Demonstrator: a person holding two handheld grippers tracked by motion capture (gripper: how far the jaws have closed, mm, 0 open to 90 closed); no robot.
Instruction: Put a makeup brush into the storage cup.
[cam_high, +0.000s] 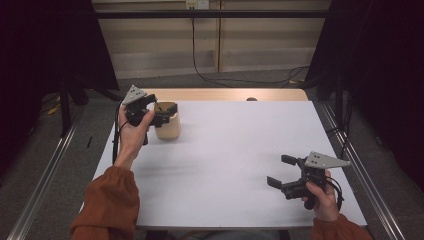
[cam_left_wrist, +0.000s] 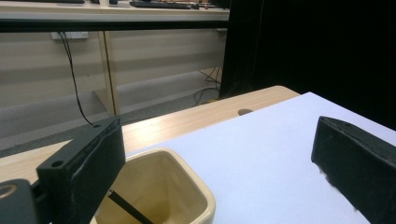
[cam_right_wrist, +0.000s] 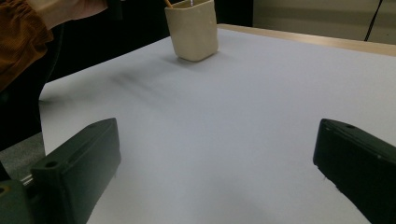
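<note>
A cream square cup (cam_high: 167, 128) stands at the far left of the white table (cam_high: 230, 145). My left gripper (cam_high: 165, 114) hovers at the cup's rim, jaws wide apart, with nothing between them. In the left gripper view the cup's opening (cam_left_wrist: 187, 179) lies below the left jaw, and a thin dark stick (cam_left_wrist: 130, 211) leans inside it. My right gripper (cam_high: 278, 170) is held low over the table at the front right, jaws open and empty. The right gripper view looks across the sheet to the cup (cam_right_wrist: 192, 30) far off.
A strip of bare wooden tabletop (cam_high: 225, 94) with a small hole (cam_high: 251, 99) runs along the far edge. Metal rails (cam_high: 45, 180) flank the table. An orange sleeve (cam_high: 106, 200) reaches in at the front left.
</note>
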